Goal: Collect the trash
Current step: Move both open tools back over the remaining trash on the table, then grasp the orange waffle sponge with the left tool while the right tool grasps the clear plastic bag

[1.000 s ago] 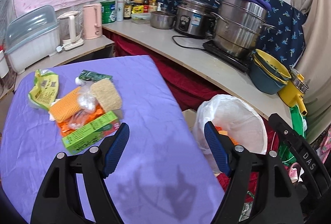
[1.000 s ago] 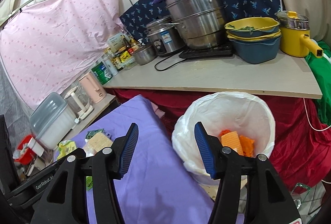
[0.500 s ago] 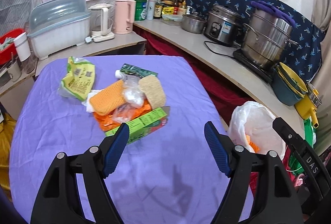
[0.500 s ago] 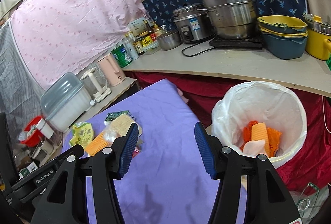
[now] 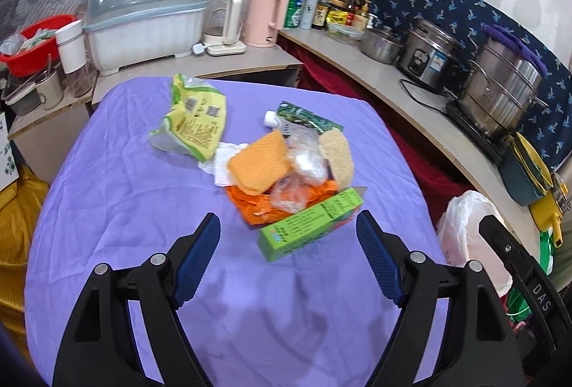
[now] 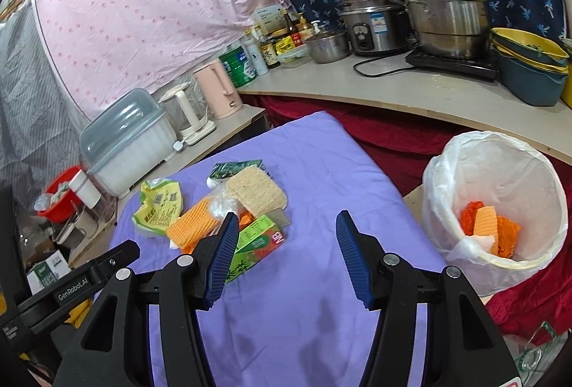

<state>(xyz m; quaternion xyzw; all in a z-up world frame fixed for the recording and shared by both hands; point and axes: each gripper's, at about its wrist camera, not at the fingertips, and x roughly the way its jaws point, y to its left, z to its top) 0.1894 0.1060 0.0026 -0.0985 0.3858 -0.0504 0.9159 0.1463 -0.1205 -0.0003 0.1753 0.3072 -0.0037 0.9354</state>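
Observation:
A heap of trash lies on the purple table (image 5: 125, 208): a green carton (image 5: 309, 224), an orange sponge (image 5: 258, 162), a beige sponge (image 5: 336, 156), clear plastic wrap (image 5: 307, 161), orange wrappers (image 5: 257, 204), a dark green packet (image 5: 307, 118) and a yellow-green bag (image 5: 195, 122). My left gripper (image 5: 287, 258) hovers just short of the green carton, its jaws opening and nothing between them. My right gripper (image 6: 286, 258) is open and empty, with the green carton (image 6: 255, 244) behind its left finger. The white-lined bin (image 6: 495, 197) at the table's right holds orange scraps.
A curved counter (image 5: 375, 72) behind the table carries a rice cooker (image 5: 432, 52), a steel steamer pot (image 5: 504, 93), kettles, bottles and stacked bowls. A lidded white dish box (image 5: 146, 18) and a red basin (image 5: 32, 40) stand at the left. The right gripper's arm (image 5: 529, 283) shows at the left wrist view's right edge.
Both grippers have swung left, away from the bin and toward the trash heap, which now sits nearer and more central. The bin has slid to the right in both views.

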